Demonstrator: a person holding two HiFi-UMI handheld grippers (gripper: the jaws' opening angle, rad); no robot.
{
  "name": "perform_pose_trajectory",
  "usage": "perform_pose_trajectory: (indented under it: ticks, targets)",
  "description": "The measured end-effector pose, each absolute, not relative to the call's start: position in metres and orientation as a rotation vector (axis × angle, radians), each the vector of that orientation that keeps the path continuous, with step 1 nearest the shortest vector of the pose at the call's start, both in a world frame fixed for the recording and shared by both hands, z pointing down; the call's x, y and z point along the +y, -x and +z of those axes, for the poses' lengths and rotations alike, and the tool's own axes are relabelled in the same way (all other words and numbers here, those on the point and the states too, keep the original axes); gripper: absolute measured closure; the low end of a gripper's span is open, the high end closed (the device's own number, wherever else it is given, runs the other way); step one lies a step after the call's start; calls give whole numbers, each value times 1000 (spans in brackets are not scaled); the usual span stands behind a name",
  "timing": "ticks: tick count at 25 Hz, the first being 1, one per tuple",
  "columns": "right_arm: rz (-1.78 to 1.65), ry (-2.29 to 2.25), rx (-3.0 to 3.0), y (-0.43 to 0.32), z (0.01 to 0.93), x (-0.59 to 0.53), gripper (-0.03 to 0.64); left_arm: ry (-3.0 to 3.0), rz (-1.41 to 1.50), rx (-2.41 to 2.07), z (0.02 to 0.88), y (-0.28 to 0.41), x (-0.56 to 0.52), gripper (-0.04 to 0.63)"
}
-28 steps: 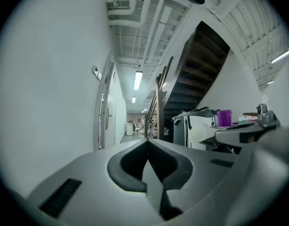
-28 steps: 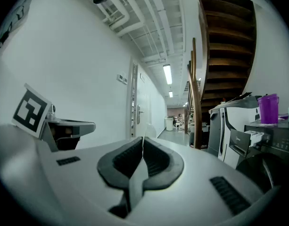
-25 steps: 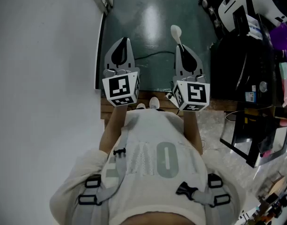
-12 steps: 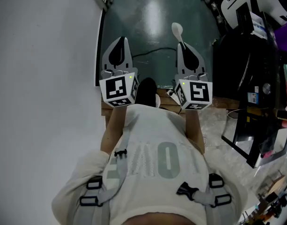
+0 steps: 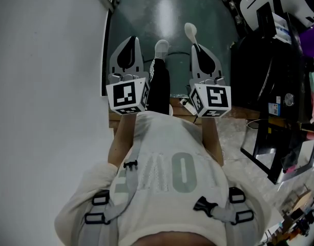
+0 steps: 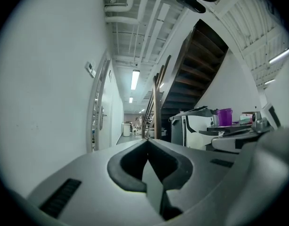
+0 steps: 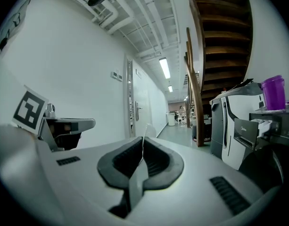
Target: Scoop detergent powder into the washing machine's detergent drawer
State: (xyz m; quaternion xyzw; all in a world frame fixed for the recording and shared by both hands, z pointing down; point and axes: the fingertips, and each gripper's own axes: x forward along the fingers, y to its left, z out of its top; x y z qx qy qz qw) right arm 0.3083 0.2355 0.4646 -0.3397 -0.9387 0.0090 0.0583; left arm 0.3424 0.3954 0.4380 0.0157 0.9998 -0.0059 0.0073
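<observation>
So the person is in a hallway, both claws held out front side by side. The right claw (image 5: 196, 47) is clamped narrow on the handle of a white scoop (image 5: 190, 31), and the scoop's bowl sticks out past the tips over the dark green floor (image 5: 169, 12). In the right gripper view the handle sits edge-on in the seam between the pads. The left claw (image 5: 131, 40) is closed up tight, pads together, and I can't see anything poking out of it. A dark trouser leg (image 5: 159, 83) with a white shoe (image 5: 161, 47) is out in front, right in the gap between the two claws, close to both.

For room, the left claw is near the plain white wall (image 5: 44, 60) where it meets the floor. On the right side, a stack of black and white machines (image 5: 259, 60) crowds in just beside the right claw. A wooden strip (image 5: 233, 113) runs across the floor under the person.

Looking along the claws, the corridor is open straight ahead. There are doors (image 6: 101, 121) along the left wall and a dark staircase (image 6: 196, 69) on the right, with a purple tub (image 7: 275, 92) sitting on top of the machines.
</observation>
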Motion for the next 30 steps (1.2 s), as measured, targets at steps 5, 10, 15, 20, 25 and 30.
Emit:
perform_pose_trajectory:
  ticks: [5,10,15,20,25,30]
  targets:
    - [24,1008,-2840,-269,468,238,606,-14,-11,3127,439,-302,398,575]
    - [37,1001,-2803,-219,486,251,606,-29,-9,3155,452,-250,414,575]
    - [91,995,-2766,-153,492,274,606,-39,-54,3194,456,-190,435,575]
    - [91,1013,-2763,-78,483,304,606,-73,-44,3206,452,-113,465,575]
    - [45,1015,-2766,12,473,330,606,-64,-13,3202,446,-20,488,575]
    - [-27,1046,-2782,115,439,363,607,-28,14,3145,416,87,514,575]
